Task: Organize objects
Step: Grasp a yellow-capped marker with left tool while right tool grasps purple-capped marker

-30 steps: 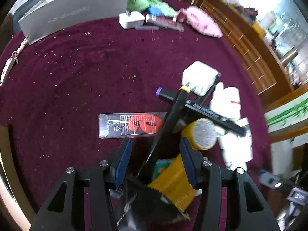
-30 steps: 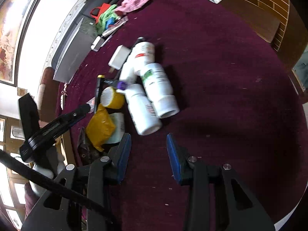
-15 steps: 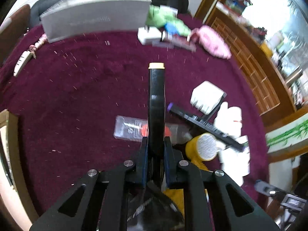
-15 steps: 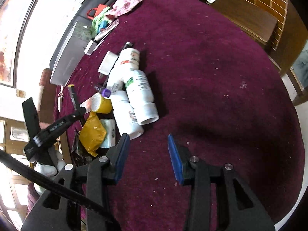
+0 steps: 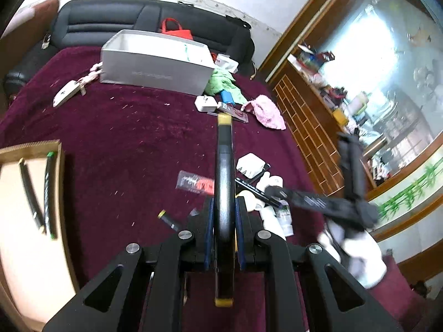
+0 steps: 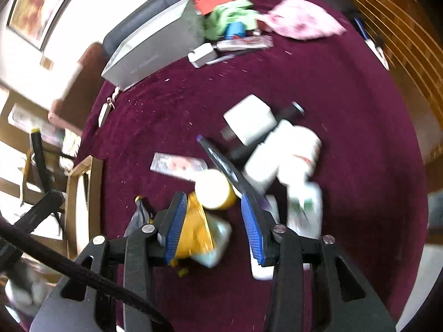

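My left gripper (image 5: 224, 221) is shut on a black marker (image 5: 224, 166) with yellow ends, held up above the maroon tablecloth (image 5: 133, 138). My right gripper (image 6: 211, 213) is open and hovers over a pile. Below its fingers lie a yellow-lidded jar (image 6: 214, 189) and a yellow packet (image 6: 196, 227), and its pads press on neither. Beside them are white bottles (image 6: 293, 149), a black pen (image 6: 221, 163) with a purple end, a white adapter (image 6: 250, 119) and a clear packet (image 6: 177, 163). The left wrist view shows the same pile (image 5: 263, 188).
A wooden tray (image 5: 30, 149) holding two pens sits at the left table edge. A grey box (image 5: 155, 66) stands at the back, with green cloth (image 5: 224, 81), a white charger (image 5: 205, 103) and pink cloth (image 5: 267, 110) near it. A black sofa (image 5: 144, 16) lies behind.
My left gripper closed on the black marker and lifted it out of the pile. My right gripper swung over the pile and rolled; the view is blurred.
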`<state>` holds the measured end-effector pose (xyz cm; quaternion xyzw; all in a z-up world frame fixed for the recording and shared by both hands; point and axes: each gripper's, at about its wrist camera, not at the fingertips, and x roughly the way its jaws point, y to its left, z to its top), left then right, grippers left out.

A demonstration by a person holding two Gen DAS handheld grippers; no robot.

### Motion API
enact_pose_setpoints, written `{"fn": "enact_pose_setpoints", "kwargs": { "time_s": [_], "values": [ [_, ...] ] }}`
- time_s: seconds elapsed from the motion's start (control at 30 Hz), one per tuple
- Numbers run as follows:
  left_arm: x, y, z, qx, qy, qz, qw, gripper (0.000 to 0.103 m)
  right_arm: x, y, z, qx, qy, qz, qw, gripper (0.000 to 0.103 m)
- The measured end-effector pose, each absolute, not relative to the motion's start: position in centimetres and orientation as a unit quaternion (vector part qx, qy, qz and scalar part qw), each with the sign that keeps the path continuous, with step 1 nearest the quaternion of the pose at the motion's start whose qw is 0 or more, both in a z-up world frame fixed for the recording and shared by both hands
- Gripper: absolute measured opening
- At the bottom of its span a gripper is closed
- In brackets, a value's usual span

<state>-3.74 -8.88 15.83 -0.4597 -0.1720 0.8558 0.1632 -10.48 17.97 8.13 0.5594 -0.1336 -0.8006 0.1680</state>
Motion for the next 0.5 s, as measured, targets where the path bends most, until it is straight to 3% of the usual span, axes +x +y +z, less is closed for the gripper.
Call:
{"fn": "enact_pose_setpoints", "kwargs": {
  "time_s": [0.33,0.5],
  "values": [
    [-0.1,-12.7,12.1,-0.481,-0.226,0.836,0.135,0.012,-14.7,13.4,3.7,0.611,-0.01,-0.78,0.137,0.037],
    [0.5,-13.3,9.9,-0.498,-0.236,0.824,0.131,0.011,-14.5,12.6,3.4,0.613,0.041,-0.78,0.114,0.013]
  ]
}}
